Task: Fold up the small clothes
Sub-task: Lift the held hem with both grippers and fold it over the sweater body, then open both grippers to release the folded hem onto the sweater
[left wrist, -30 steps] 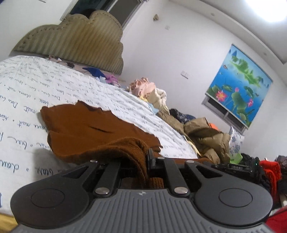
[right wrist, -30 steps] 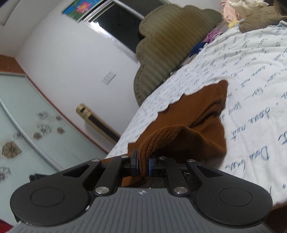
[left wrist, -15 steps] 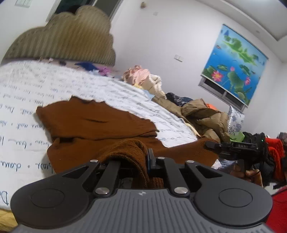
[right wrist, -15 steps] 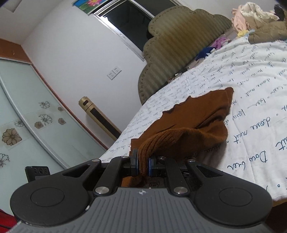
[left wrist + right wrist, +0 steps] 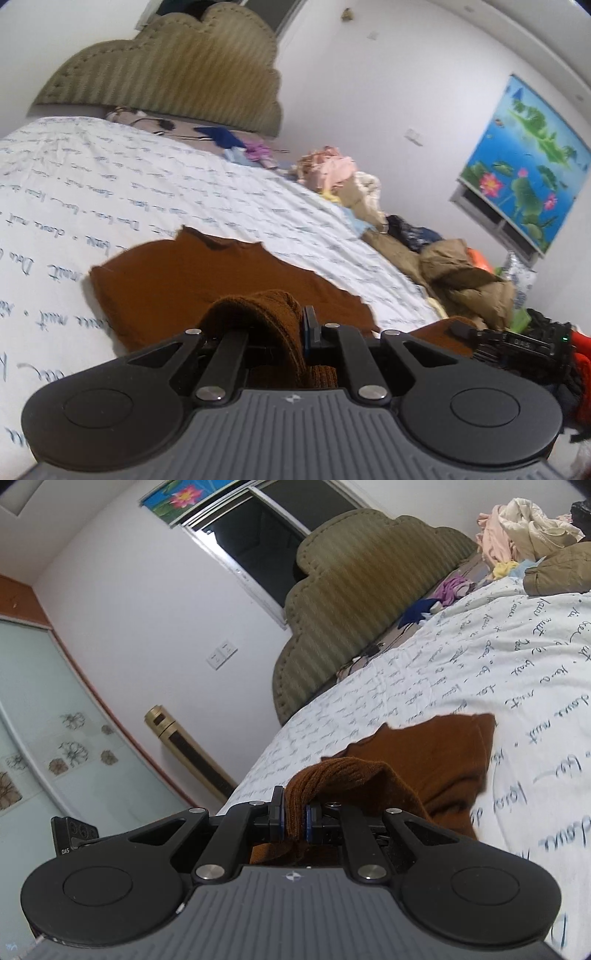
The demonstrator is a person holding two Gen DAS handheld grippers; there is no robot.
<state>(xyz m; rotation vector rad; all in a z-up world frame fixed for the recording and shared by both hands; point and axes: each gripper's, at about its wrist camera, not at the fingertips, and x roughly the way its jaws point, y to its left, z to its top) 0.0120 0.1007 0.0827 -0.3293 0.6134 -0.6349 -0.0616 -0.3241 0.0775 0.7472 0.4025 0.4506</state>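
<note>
A brown knit garment [image 5: 207, 273] lies on the white bedsheet with blue writing [image 5: 110, 192]. My left gripper [image 5: 295, 328] is shut on a ribbed edge of the garment, which bunches over its left finger. My right gripper [image 5: 293, 814] is shut on another ribbed edge of the same garment [image 5: 436, 760]. The right gripper also shows in the left wrist view [image 5: 517, 345], low at the right beside the bed edge. The garment's far part lies flat on the sheet.
An olive padded headboard [image 5: 177, 74] stands at the far end of the bed. A pile of loose clothes [image 5: 369, 192] lies along the bed's right side, with more heaped beyond [image 5: 465, 273]. A gold standing air conditioner [image 5: 184, 753] stands by the wall.
Both grippers have moved forward over the bed with the ribbed edges held, and the near part of the garment now lies further over the flat far part.
</note>
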